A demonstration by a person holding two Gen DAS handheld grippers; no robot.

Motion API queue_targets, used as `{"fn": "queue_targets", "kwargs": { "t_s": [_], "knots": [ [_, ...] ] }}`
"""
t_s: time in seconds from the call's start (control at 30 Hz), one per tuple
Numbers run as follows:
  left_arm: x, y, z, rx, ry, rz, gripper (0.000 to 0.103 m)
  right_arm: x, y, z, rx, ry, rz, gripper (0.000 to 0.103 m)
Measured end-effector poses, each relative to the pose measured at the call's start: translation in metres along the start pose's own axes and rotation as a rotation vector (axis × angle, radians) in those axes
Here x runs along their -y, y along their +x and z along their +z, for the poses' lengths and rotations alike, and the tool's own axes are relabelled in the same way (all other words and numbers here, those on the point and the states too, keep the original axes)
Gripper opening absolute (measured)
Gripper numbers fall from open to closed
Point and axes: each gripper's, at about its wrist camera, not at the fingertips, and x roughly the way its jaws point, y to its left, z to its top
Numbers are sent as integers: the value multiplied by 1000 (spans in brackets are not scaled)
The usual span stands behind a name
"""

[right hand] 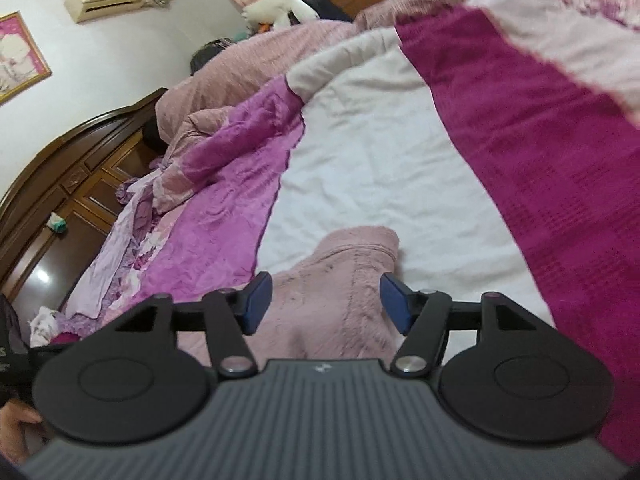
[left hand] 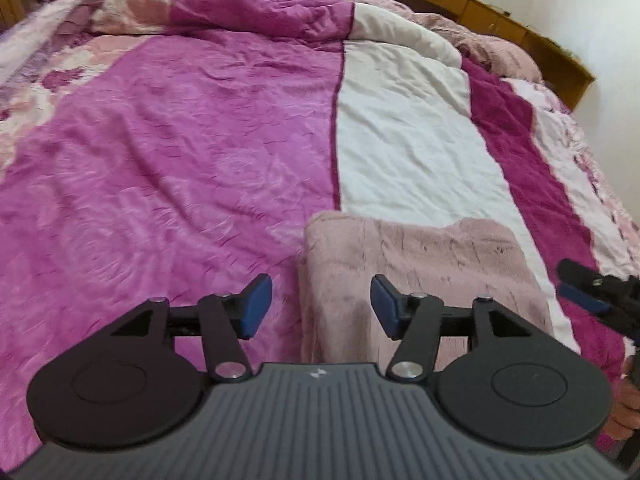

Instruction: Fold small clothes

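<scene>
Spread across the bed, a magenta-and-white quilt (left hand: 400,140) bore the pink fleece garment (left hand: 420,272), lying just ahead of and below both claws. Left gripper (left hand: 320,306) and right gripper (right hand: 326,304) hung released above it, grasping nothing. Its long axis ran away from them; neither hand looked nearer.

The pink garment (left hand: 424,280) just ahead of the left hand-held gripper (left hand: 320,308) is plush, fuzzy cloth. The quilt (left hand: 180,140) beyond it is crinkled cloth with a slight sheen. Blue pads (left hand: 256,304) look matt. The far headboard (right hand: 80,152) is glossy wood.
</scene>
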Motion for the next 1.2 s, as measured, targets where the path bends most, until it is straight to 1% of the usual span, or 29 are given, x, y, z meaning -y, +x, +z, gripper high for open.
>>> {"fn": "queue_targets", "kwargs": {
  "t_s": [0.1,0.13,0.23,0.33,0.4,0.47,0.7,0.9,1.03,1.2],
  "knots": [
    [6,-16,-8,8,17,37,65,-9,-17,-6,9,-29,-4,64],
    [7,-21,-11,11,19,44,68,-11,-21,-8,9,-36,-3,64],
    [12,-35,-21,23,12,69,73,-17,-32,-19,2,-56,-8,64],
    [19,-41,-34,-2,20,133,74,-24,-40,-31,-2,-85,-39,65],
    [24,-44,-45,-10,43,150,74,-27,-45,-40,-6,-103,-55,65],
    [28,-46,-56,-16,58,154,74,-29,-50,-49,-9,-122,-70,65],
    [35,-48,-91,-62,70,131,74,-41,-61,-77,-8,-213,-105,68],
    [41,-47,-114,-77,72,122,74,-44,-61,-105,-2,-231,-174,68],
    [43,-43,-126,-69,89,142,74,-40,-54,-122,-57,-214,-185,68],
    [42,-41,-133,-67,78,149,74,-34,-49,-130,-98,-183,-208,68]
  ]
}}
